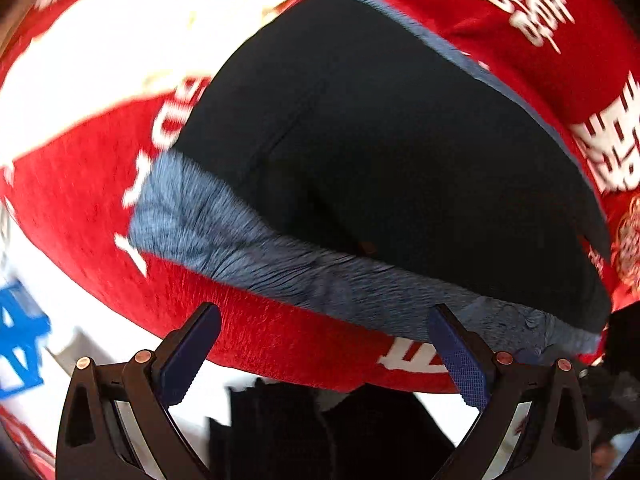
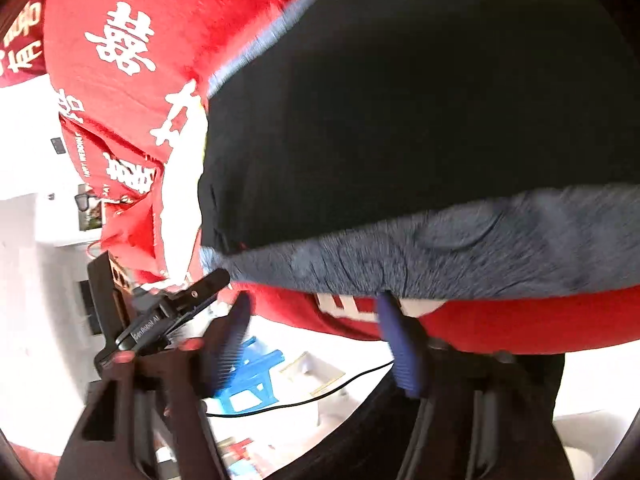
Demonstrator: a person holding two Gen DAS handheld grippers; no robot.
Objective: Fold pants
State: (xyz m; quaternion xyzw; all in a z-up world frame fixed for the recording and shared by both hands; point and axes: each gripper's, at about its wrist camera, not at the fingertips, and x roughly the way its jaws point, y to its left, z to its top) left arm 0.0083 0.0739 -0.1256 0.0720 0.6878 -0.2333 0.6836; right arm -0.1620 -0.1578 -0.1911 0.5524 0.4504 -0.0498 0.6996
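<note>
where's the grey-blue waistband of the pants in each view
Left wrist: the grey-blue waistband runs from mid-left down to lower right, below the dark pants.
Right wrist: the waistband crosses the lower-middle frame, centre to right edge.
Shared landmark: the red cloth with white characters under the pants.

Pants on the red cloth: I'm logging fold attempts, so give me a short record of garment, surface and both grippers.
garment: dark navy pants with grey-blue fleecy lining showing along the near edge
surface: red cloth with white characters, under the pants
left gripper: open, nothing between the pads, just short of the lining edge
right gripper: partly open, blurred, at the lining edge; no grip visible
fold: not yet gripped
</note>
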